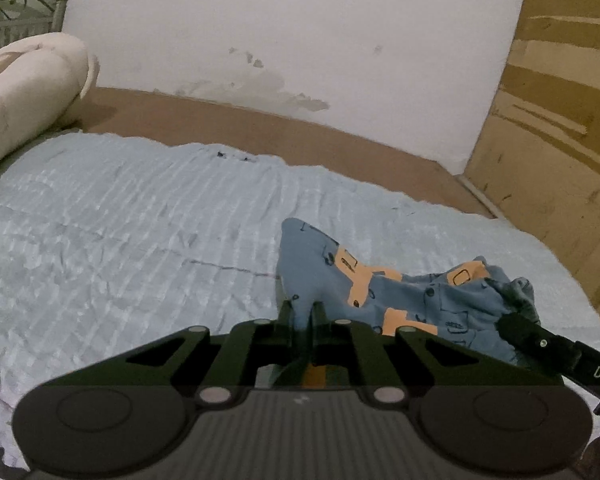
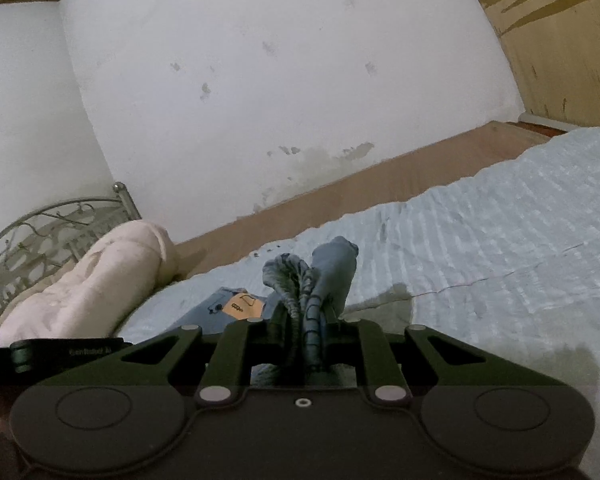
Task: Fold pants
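Closest to the left wrist camera is the left gripper (image 1: 302,312), fingers pressed together on a fold of the pants (image 1: 384,288) — blue fabric pokes up between them in a little peak. From there the pants trail off to the right over the bedspread (image 1: 120,232), bunched and rumpled, orange patches showing. At the far right the right gripper (image 1: 504,300) shows up side-on with its tip buried in a darker, ribbed bit of the cloth, probably the waistband or a cuff, can't say which. A pillow (image 1: 24,92) sits back left, well away from all this.

Over on the right wrist view, the right gripper (image 2: 308,312) is pinching too: a ribbed, twisted strip plus a blue flap stick up from between its fingers. More of the pants (image 2: 236,304) lie lower left with one orange patch visible, near the pillow (image 2: 92,280), and the bedspread (image 2: 500,232) runs off to the right. A black part at the left edge may be the left gripper, I can't be sure.

Progress-wise I'd call this very early. Both ends are grabbed, but nothing looks laid flat and there's no clean fold anywhere. Still to do, by my guess — spread it out, smooth it, then do the actual folds.
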The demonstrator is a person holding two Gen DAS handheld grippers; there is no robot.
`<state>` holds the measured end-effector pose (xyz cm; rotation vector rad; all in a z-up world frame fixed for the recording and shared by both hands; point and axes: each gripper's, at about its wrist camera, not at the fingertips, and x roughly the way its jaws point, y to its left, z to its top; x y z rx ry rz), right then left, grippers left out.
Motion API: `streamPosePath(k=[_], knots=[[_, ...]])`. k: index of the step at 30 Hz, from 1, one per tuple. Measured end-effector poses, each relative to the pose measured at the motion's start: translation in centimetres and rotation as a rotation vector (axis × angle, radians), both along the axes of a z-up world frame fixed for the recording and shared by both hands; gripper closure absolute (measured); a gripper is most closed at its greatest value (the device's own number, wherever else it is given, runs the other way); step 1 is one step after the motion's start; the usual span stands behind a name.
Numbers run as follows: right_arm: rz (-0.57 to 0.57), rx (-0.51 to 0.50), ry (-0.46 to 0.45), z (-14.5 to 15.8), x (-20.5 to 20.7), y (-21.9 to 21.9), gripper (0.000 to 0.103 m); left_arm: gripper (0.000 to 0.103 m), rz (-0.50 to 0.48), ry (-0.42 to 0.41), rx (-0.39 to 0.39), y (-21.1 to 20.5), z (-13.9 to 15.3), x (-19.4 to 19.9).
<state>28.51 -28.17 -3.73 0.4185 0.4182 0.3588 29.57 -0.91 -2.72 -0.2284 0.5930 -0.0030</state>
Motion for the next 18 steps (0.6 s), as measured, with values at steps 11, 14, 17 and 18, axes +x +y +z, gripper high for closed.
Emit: streamPosePath(k=[11, 14, 17, 18], knots=[[-0.051, -0.03, 0.118, -2.8, 1.4, -0.3, 0.077, 0.064, 0.022, 0.082, 0.025, 0.7, -1.0, 0.1], [-0.076, -0.051, 0.128, -2.8, 1.2, -0.5, 0.064, 0.044, 0.027, 0.084, 0.027, 0.9, -0.5, -0.5], [-0.085, -0.072, 0.108, -2.4, 0.5, -0.6, 0.046, 0.028, 0.024, 0.078, 0.028, 1.0, 0.2, -1.3], [-0.085, -0.079, 0.1, -2.2, 0.2, -0.5, 0.04, 0.024, 0.024, 0.07, 0.028, 1.0, 0.5, -1.7]])
